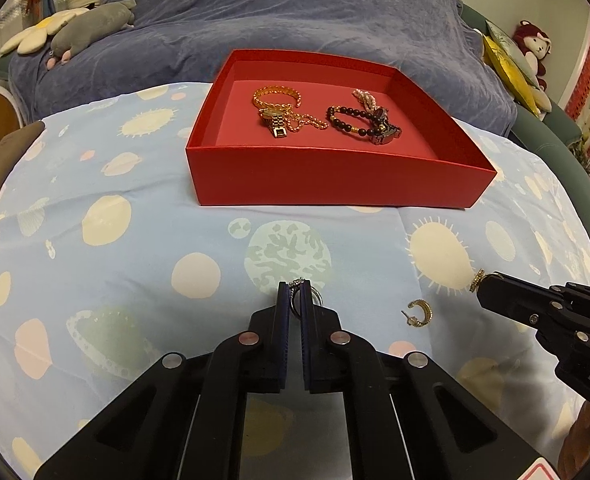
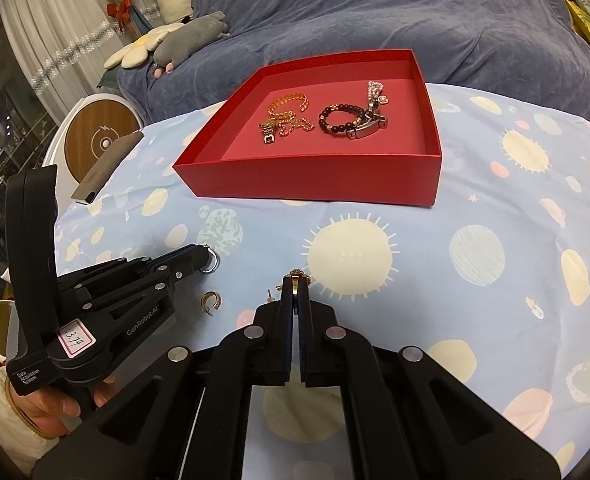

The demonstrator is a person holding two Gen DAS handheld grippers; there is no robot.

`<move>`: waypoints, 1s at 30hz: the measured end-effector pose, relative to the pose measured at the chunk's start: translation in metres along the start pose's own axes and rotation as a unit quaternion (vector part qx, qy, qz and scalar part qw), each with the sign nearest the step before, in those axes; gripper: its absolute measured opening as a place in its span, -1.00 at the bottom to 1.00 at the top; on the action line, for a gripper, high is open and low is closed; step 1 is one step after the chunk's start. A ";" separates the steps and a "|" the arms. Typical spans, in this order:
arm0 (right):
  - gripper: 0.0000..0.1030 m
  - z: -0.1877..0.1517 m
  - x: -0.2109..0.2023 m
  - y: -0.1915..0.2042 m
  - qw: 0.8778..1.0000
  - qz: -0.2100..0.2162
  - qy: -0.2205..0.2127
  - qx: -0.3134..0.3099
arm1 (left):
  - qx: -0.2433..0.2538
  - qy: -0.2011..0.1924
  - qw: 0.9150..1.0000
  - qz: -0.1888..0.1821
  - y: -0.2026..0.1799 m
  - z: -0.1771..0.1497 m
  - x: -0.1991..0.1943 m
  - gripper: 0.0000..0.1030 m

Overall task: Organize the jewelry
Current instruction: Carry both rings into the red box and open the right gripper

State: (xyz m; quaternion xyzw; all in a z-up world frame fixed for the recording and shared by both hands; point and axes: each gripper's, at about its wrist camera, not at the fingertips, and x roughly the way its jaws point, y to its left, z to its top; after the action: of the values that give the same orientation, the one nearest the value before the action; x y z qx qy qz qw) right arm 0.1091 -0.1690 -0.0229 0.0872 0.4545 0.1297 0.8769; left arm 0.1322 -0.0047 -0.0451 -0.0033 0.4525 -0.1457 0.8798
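A red box [image 1: 335, 184] [image 2: 307, 180] stands on the patterned cloth and holds a gold bracelet and chain [image 1: 279, 108] [image 2: 289, 114], a dark bead bracelet [image 1: 349, 120] [image 2: 341, 118] and a metal clasp piece [image 1: 385, 134]. My left gripper [image 1: 295, 292] [image 2: 207, 258] is shut on a silver ring earring [image 1: 315, 296] [image 2: 211, 261]. My right gripper [image 2: 295, 282] [image 1: 479, 280] is shut on a gold hoop earring [image 2: 297, 276] [image 1: 477, 279]. A second gold hoop earring [image 1: 419, 312] [image 2: 211, 301] lies on the cloth between them.
The table carries a light blue planet-print cloth [image 1: 135, 240]. A brown flat case [image 2: 103, 172] lies at its left edge. Behind are a blue-covered sofa [image 1: 295, 20], plush toys [image 1: 91, 28] and a round wooden stool [image 2: 99, 140].
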 end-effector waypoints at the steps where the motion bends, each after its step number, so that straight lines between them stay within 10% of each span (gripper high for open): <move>1: -0.98 0.000 0.000 0.000 1.000 0.000 0.000 0.000 | 0.000 -0.001 1.000 -0.003 0.000 0.000 -0.001 -0.94; 17: -0.98 0.017 -0.021 -0.001 0.999 0.011 -0.030 0.012 | -0.021 -0.035 0.999 -0.029 -0.001 0.021 -0.036 -0.94; 30: -0.98 0.098 -0.034 -0.014 0.996 0.002 -0.086 0.005 | -0.017 -0.077 0.997 -0.017 -0.001 0.097 -0.033 -0.94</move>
State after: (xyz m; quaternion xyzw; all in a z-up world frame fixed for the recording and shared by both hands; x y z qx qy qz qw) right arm 0.1728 -0.1963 0.0553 0.1036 0.3783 0.1208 0.9119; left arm 0.1912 -0.0099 0.0384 -0.0371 0.3858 -0.1519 0.9093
